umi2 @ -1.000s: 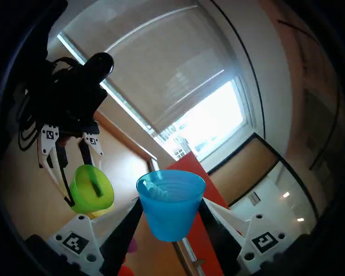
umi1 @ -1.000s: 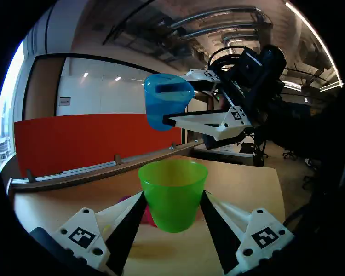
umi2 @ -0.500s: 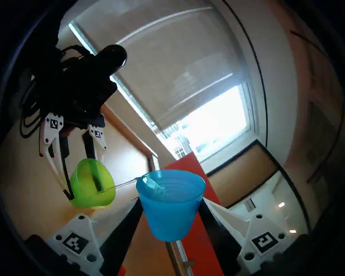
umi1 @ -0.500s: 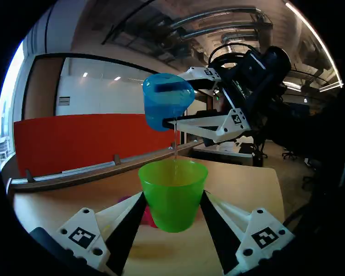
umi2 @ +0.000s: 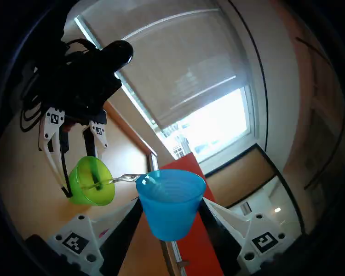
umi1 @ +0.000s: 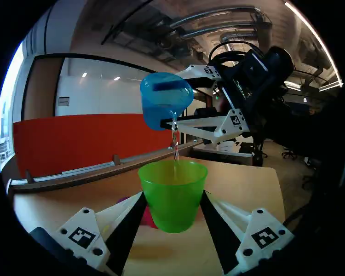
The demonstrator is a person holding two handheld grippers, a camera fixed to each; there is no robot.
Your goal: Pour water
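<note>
Green first: pinching the green cup (umi1: pixel 173 209) between both fingers of the left gripper (umi1: pixel 172 197), holding it upright and mouth-up over the wooden table (umi1: pixel 248 184). Catching a thin stream of water (umi1: pixel 175 140) falling into that mouth. Tipping the blue cup (umi2: pixel 171 211) above and just beyond it, with the right gripper (umi2: pixel 171 203) squeezing it from both sides and the lower lip hanging over the green rim.

Pouring, then, and by the look of it somewhere mid-pour. Judging the next move: holding the tilt steady with the lip over the green mouth, deepening it only slowly, then righting the blue cup gently to avoid dribbling onto the wood.

Not managing to read the water level in either cup through the tinted walls. Not telling whether the green cup is resting on the table or lifted off it. Failing to make out a pink thing (umi1: pixel 147 217) tucked behind the green cup. Losing whatever is gripping the right tool in a dark mass of housing and cables.
</note>
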